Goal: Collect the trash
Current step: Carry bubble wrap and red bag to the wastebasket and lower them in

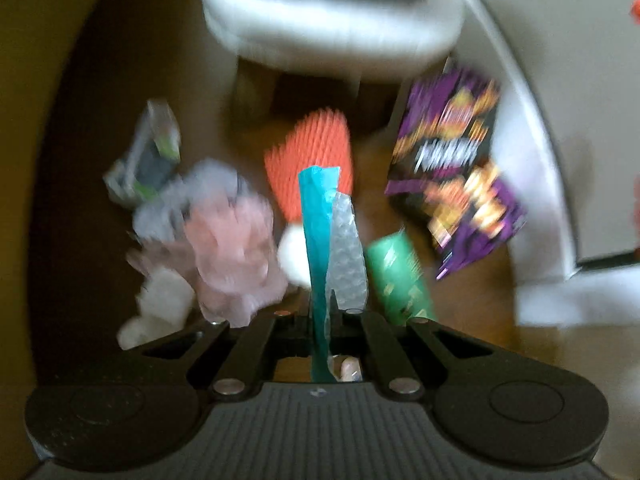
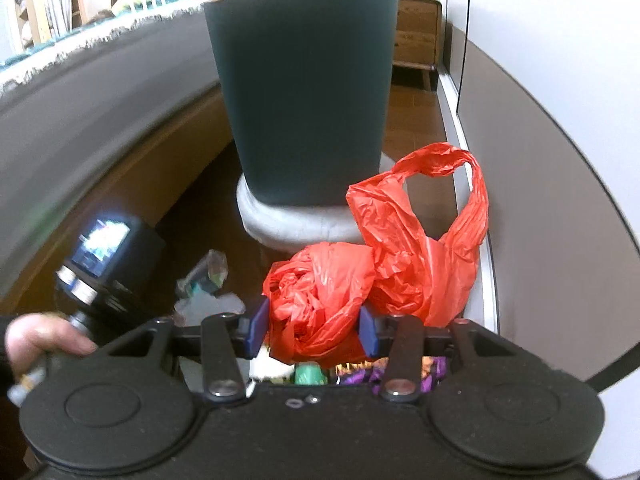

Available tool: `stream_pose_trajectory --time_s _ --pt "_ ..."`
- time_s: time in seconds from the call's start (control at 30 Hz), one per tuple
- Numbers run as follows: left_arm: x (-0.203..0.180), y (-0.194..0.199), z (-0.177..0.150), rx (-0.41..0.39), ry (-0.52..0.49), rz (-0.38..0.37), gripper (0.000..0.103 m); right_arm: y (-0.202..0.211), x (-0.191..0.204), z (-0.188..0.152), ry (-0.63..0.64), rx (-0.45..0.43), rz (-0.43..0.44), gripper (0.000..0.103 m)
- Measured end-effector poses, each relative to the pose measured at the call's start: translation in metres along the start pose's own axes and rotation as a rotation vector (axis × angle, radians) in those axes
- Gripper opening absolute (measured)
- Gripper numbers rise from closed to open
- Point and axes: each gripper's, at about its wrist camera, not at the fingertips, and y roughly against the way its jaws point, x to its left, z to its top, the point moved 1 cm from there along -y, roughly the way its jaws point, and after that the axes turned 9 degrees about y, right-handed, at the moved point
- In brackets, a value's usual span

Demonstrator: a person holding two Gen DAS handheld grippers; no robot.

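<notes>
The left gripper [image 1: 322,312] is clamping shut on a thin teal plastic wrapper strip [image 1: 316,240] backed by a piece of clear bubble wrap [image 1: 347,256], both sticking up between its fingers above the wooden floor [image 1: 120,80]. The hold is narrow and near one end of the strip, so the flimsy bubble wrap may be slipping free if only the teal layer is truly pinched, and a fast swing toward the bin could shake it loose. The right gripper [image 2: 312,328] is squeezing a crumpled orange plastic bag [image 2: 320,300] between its blue pads [image 2: 258,330], the bag's loose handle loop [image 2: 460,184] billowing up beside the dark green waste bin [image 2: 304,100], which is standing on a white round stool [image 2: 288,220]; that loop could be snagging on the bin rim or the stool. More litter is waiting on the floor: a purple snack packet [image 1: 452,172], a green wrapper [image 1: 400,280], an orange ribbed foam net [image 1: 312,160], pink and white crumpled tissue [image 1: 232,248] and a small green-and-white carton [image 1: 148,152]. The left view is heavily blurred, so finer detail is hard to tell.
</notes>
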Motion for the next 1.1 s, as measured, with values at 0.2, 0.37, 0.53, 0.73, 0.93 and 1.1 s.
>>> stream_pose_trajectory --time_s 0.2,0.37,0.53,0.73,0.93,1.1 --pt "-0.022 0.092 0.024 -0.199 -0.017 -0.036 0.004 0.026 -0.003 0.025 0.021 -0.099 -0.011 0.044" --pt "-0.040 0.161 0.040 -0.355 -0.044 -0.053 0.004 0.045 -0.011 0.051 0.055 -0.181 -0.030 0.044" --pt "-0.055 0.222 0.062 -0.488 -0.065 -0.095 0.004 0.064 -0.023 0.098 0.081 -0.288 -0.045 0.044" --pt "-0.075 0.274 0.101 -0.621 -0.088 -0.108 0.004 0.070 -0.033 0.161 0.163 -0.380 -0.080 0.044" --pt "-0.091 0.304 0.142 -0.734 -0.096 -0.079 0.004 0.045 -0.041 0.212 0.221 -0.390 -0.102 0.044" --pt "-0.096 0.302 0.178 -0.744 -0.080 -0.062 0.004 0.018 -0.050 0.237 0.215 -0.344 -0.091 0.044"
